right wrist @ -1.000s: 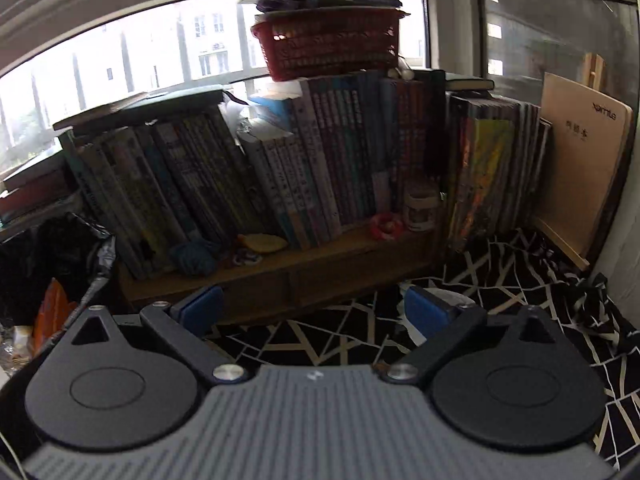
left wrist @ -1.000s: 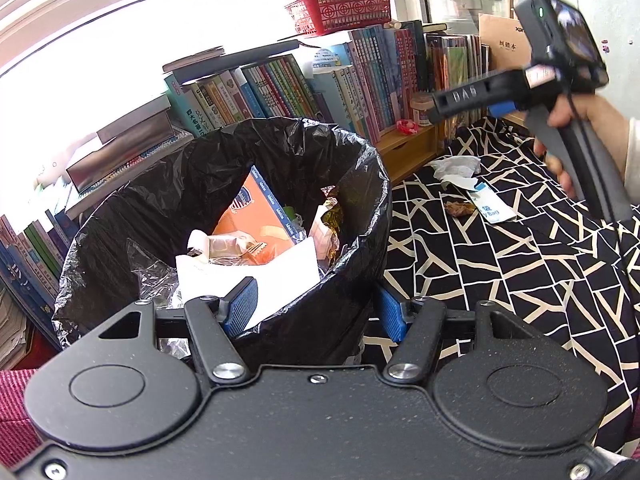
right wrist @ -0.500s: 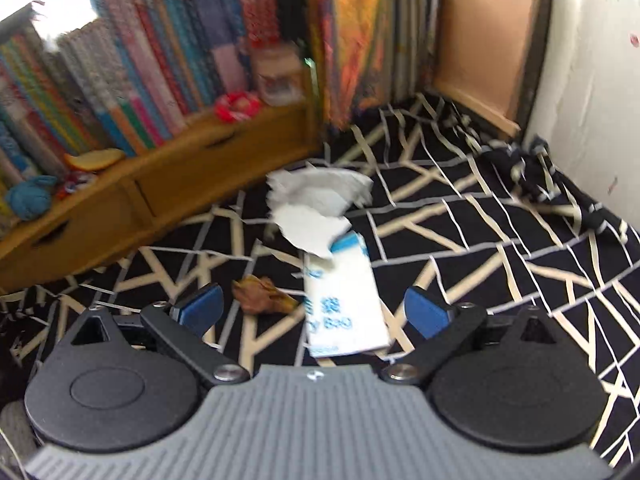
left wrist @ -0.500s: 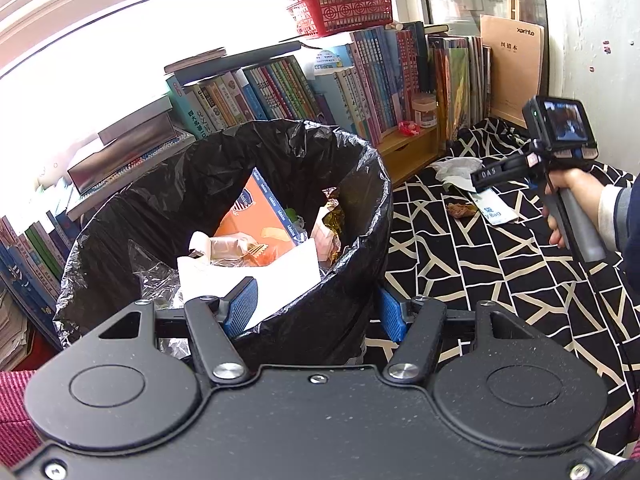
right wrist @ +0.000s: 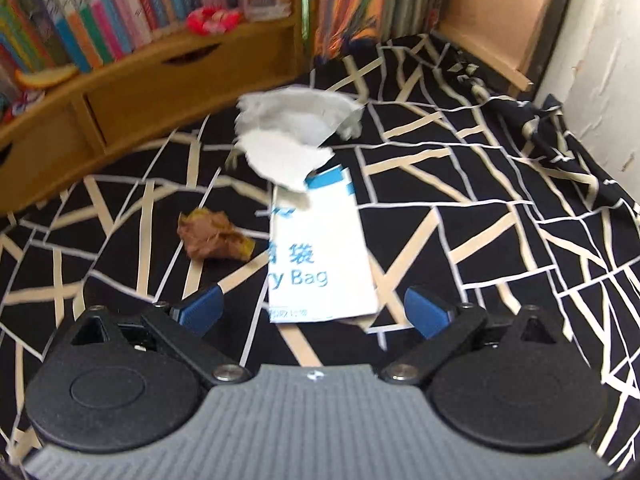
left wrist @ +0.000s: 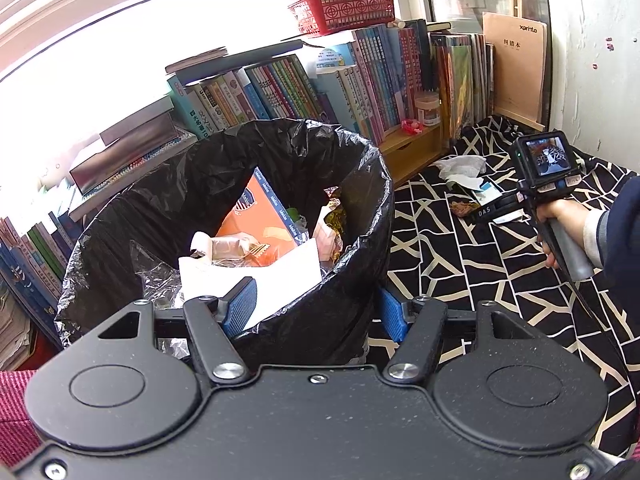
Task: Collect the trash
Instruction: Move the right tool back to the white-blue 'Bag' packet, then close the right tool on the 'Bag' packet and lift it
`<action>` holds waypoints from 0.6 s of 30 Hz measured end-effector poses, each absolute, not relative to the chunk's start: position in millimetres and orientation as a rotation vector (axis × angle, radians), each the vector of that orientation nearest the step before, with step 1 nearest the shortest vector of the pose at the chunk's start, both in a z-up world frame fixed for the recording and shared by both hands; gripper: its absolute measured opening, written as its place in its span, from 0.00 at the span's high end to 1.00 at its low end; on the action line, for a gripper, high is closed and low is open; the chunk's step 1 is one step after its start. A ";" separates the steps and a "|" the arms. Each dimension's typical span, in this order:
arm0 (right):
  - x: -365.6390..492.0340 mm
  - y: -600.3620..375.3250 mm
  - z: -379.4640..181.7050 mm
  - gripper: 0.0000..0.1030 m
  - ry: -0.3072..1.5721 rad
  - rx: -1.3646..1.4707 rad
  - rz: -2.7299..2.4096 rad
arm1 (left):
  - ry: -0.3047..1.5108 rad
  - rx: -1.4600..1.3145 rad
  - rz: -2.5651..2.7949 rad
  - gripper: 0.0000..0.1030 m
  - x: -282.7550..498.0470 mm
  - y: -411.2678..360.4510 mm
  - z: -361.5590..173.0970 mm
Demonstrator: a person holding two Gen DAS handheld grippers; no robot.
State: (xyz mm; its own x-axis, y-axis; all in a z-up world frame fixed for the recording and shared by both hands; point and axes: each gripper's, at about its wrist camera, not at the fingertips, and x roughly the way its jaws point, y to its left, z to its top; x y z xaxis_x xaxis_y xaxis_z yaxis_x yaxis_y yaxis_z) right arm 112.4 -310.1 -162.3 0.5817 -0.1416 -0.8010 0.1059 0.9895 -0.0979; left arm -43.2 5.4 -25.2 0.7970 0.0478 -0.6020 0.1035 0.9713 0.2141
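Observation:
A bin lined with a black bag stands on the left, part full of paper and wrappers. My left gripper is open, its fingers astride the bin's near rim. On the black patterned cloth lie a white and blue paper bag, a crumpled white tissue on the bag's far end, and a brown wrapper to its left. My right gripper is open, low over the paper bag's near edge. In the left wrist view the right gripper is held by a hand over that trash.
A wooden shelf unit with drawers carries a row of books behind the trash. A red basket sits on top of the books. A brown board leans in the corner by the white wall.
My right gripper has swung from facing the bookshelf down to the cloth and come close over the paper bag. The left gripper has stayed at the bin.

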 end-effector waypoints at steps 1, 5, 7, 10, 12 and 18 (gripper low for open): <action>113.1 -308.3 -164.6 0.03 0.943 -0.050 -0.140 | 0.649 0.244 -0.029 0.40 -43.0 4.8 -25.4; 114.2 -307.1 -168.7 0.12 0.959 -0.035 -0.131 | 0.649 0.245 -0.029 0.40 -42.8 4.3 -25.7; 113.7 -307.0 -168.1 0.18 0.954 -0.029 -0.128 | 0.649 0.245 -0.029 0.40 -42.8 4.2 -25.7; 112.9 -306.3 -164.6 0.39 0.947 -0.029 -0.133 | 0.650 0.245 -0.030 0.40 -42.7 4.2 -25.6; 112.8 -305.7 -161.6 0.41 0.944 -0.021 -0.136 | 0.649 0.245 -0.031 0.40 -43.2 3.7 -25.8; 111.6 -298.7 -148.3 0.59 0.918 -0.001 -0.142 | 0.648 0.246 -0.030 0.40 -43.7 3.5 -25.9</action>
